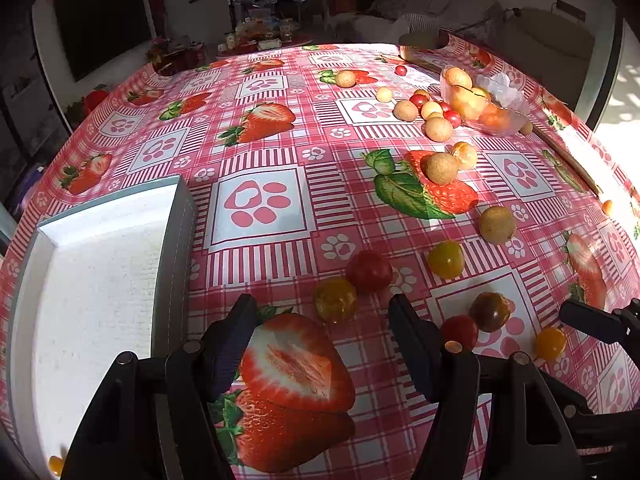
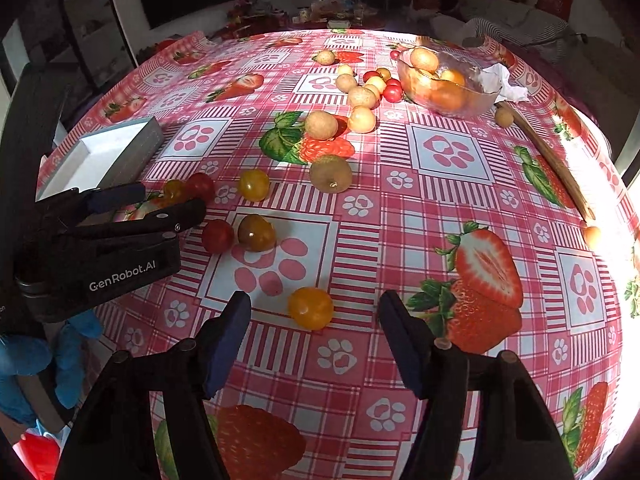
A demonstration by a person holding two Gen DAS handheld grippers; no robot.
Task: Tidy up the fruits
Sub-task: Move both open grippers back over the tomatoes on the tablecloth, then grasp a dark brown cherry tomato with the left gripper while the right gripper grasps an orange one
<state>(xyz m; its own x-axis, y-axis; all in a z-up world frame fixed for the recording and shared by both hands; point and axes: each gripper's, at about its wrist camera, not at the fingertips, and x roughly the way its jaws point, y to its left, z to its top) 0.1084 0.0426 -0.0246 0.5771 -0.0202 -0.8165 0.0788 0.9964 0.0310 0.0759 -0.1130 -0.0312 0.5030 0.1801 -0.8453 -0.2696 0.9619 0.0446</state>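
1. The right gripper (image 2: 314,344) hangs with its jaws wide and nothing between them, just short of an orange cherry tomato (image 2: 311,307) that lies on the tabletop (image 2: 460,208). This looks like the next pick.
2. Bring the gripper forward and low so the fingers pass either side of the tomato, then close gently; the skin is thin and it will roll if nudged.
3. The left gripper (image 1: 322,322) is also wide and empty, beside the white tray (image 1: 96,264), with a yellow-green tomato (image 1: 335,299) and a red tomato (image 1: 369,271) just ahead of it.
4. Keep the two grippers apart: they work close together here.
5. The glass bowl (image 2: 448,84) sits at the far side, well away; longans (image 2: 321,125) are scattered near it.
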